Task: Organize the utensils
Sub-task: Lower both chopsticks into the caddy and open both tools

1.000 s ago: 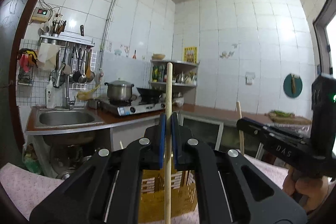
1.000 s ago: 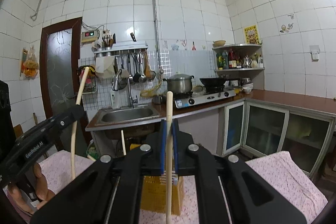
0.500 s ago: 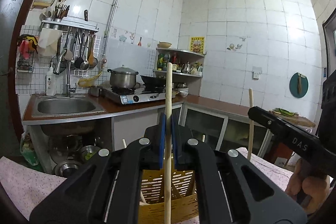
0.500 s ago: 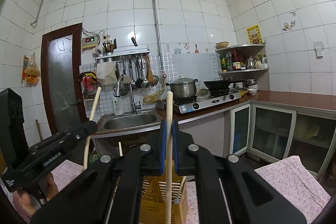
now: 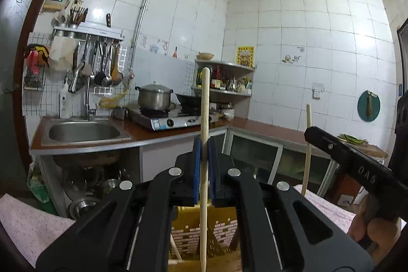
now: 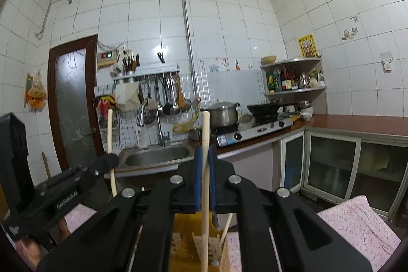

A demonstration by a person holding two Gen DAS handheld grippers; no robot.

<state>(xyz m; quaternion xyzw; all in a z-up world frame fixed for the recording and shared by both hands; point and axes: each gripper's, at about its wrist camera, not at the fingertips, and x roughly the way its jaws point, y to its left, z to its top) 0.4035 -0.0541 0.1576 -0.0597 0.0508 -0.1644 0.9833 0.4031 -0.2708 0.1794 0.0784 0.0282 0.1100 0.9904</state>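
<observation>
1. White-tiled kitchen walls are rising behind a steel sink (image 5: 84, 132) and gas stove (image 5: 170, 119), with a pink speckled tablecloth (image 6: 357, 223) below.
2. Each gripper is pinching one pale, smooth, round wooden chopstick upright: the left gripper (image 5: 204, 170) its chopstick (image 5: 204, 106), the right gripper (image 6: 205, 177) its own (image 6: 205, 129).
3. Both sticks are hanging over a yellow slotted plastic utensil basket (image 5: 227, 233), which probably already holds a few sticks; these two are not yet dropped in.

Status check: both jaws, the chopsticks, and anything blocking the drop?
Left gripper shut on a wooden chopstick, upright. Right gripper shut on its own chopstick. Yellow slotted holder directly below both. Nothing seen in the way.
</observation>
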